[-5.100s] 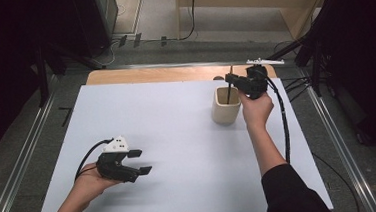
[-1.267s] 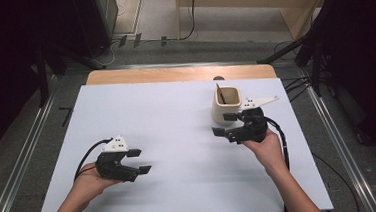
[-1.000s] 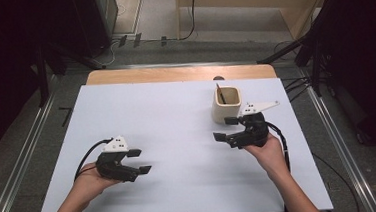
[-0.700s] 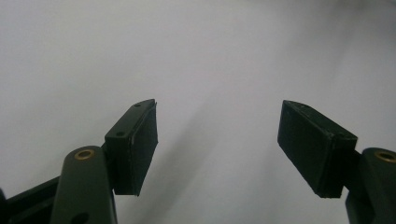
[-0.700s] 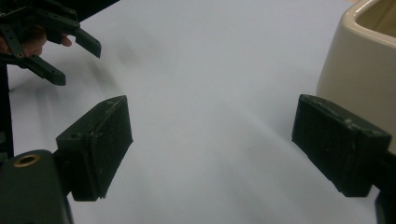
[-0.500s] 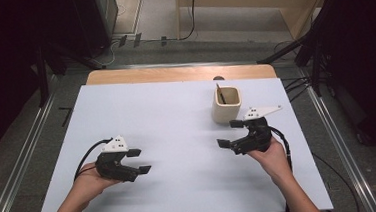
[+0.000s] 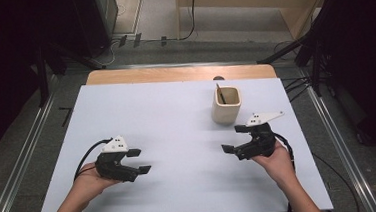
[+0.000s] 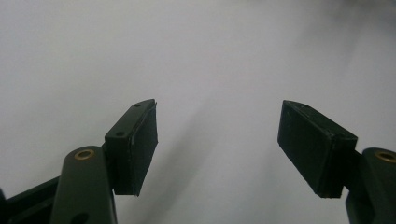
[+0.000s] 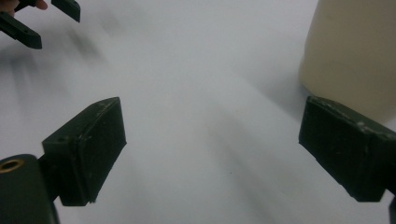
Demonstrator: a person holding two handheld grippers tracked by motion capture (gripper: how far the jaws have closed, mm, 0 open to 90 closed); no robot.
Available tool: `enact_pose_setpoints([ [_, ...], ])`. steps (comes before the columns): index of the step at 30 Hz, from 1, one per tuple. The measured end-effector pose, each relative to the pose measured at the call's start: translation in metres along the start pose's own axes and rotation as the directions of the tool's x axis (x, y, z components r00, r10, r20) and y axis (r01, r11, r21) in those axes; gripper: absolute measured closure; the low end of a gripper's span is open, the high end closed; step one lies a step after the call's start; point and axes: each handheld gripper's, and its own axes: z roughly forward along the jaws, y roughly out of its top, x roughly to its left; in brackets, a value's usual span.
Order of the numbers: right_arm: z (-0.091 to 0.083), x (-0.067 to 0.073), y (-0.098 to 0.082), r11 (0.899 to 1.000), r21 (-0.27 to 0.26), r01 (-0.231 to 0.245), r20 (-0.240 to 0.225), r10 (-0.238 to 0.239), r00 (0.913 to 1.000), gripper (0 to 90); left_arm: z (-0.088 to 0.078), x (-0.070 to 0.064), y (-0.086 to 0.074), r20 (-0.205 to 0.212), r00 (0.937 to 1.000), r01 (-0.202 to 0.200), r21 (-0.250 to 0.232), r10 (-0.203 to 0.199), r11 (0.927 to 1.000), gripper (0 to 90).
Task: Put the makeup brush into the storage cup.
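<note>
While both grippers' fingers gape empty, white tabletop (image 7: 176,117) sits amid dark surroundings.

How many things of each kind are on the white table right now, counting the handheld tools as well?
Cream square cup: 1
Thin dark stick standing in the cup: 1
Handheld black claws, both open and empty: 2, the left claw and the right claw
Total: 4
</note>
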Motion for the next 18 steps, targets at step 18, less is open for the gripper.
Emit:
enact_pose_setpoints([
  [18, -0.010, -0.006, -0.018, 1.000, -0.004, -0.029, 0.011, 0.029, 0.9995, 8.7, 0.001, 0.000, 0.000, 0.000, 1.0000, -0.005, 0.003, 0.005, 1.0000, 29.3],
])
